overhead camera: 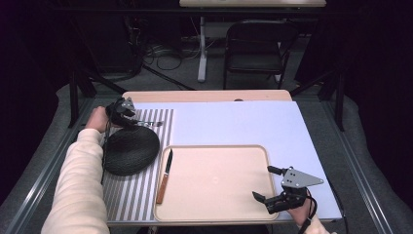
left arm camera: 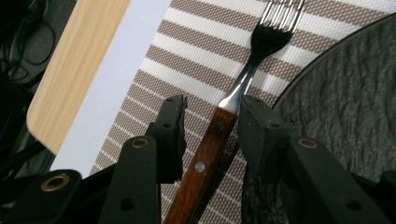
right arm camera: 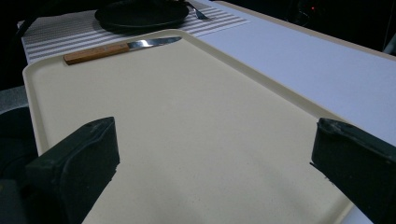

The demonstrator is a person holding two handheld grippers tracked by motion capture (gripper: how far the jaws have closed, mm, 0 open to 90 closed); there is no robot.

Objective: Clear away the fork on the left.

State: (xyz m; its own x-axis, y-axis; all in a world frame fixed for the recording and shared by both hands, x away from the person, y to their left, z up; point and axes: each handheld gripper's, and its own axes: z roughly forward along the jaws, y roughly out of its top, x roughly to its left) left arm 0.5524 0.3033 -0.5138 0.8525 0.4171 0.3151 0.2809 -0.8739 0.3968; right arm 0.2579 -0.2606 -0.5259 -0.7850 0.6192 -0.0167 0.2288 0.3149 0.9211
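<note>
Fork [left arm camera: 233, 93] lies on the striped placemat [left arm camera: 177, 56] beside the dark plate [left arm camera: 341, 102]; your left gripper [left arm camera: 212, 128] straddles its wooden handle, jaws not yet pinching, while your right gripper [right arm camera: 210, 154] waits open above the tray [right arm camera: 187, 116].

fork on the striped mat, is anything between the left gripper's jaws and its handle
Nothing visible does. In the left gripper view the fork lies on the striped placemat, its wooden handle already between the jaws of the left gripper; a gap shows beside one jaw. The black plate lies just beside it, not across it.
</note>
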